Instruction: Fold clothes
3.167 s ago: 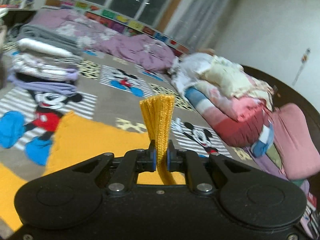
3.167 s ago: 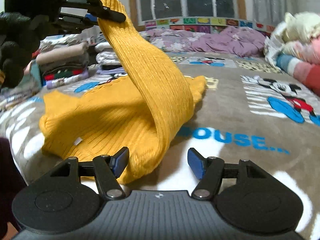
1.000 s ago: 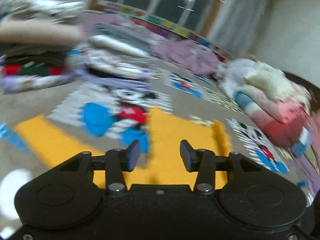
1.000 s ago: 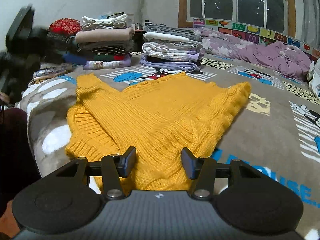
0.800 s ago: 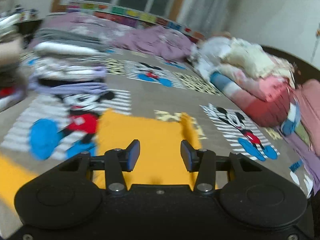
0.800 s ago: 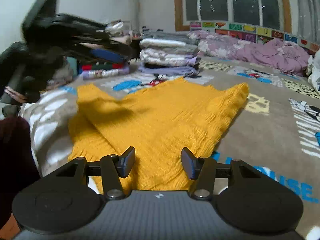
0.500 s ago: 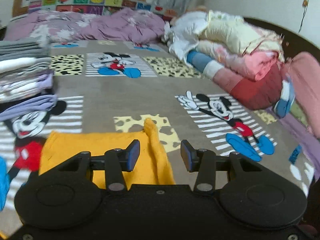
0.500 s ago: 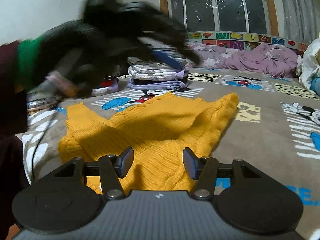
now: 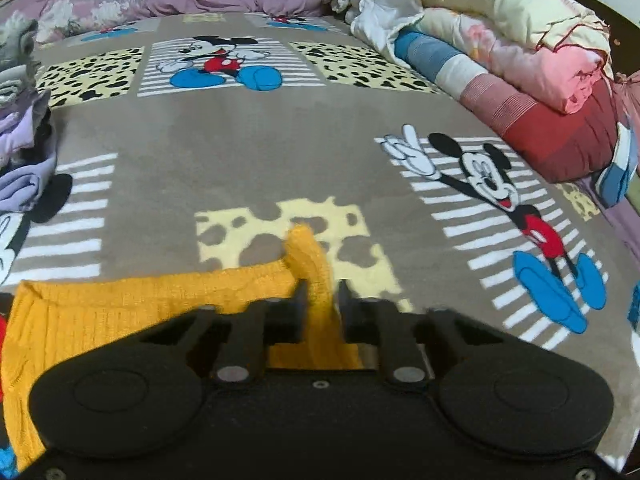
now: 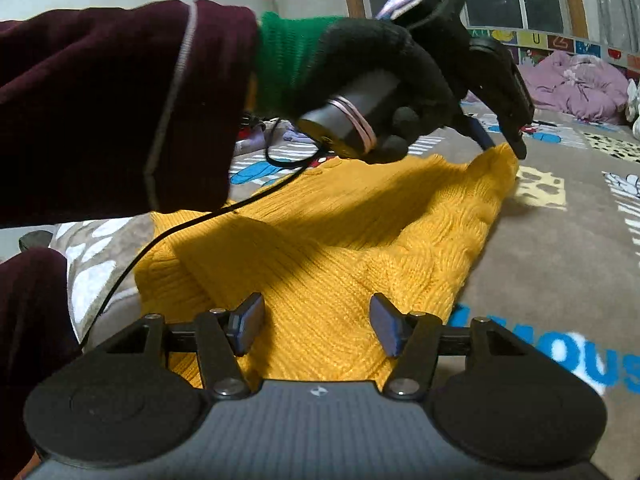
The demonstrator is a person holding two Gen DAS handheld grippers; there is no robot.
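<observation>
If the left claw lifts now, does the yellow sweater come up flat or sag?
Likely sags: the yellow sweater is soft ribbed knit, already rumpled. The left claw pinches only one corner, so the rest probably drapes and drags. Chunky knit looks fairly heavy.

The left gripper (image 9: 319, 296), held by a black-gloved hand (image 10: 384, 80) with a maroon sleeve (image 10: 120, 104), is pinching the yellow sweater's (image 10: 320, 248) far corner. The right gripper (image 10: 316, 326) is hovering spread apart over its near edge.
</observation>
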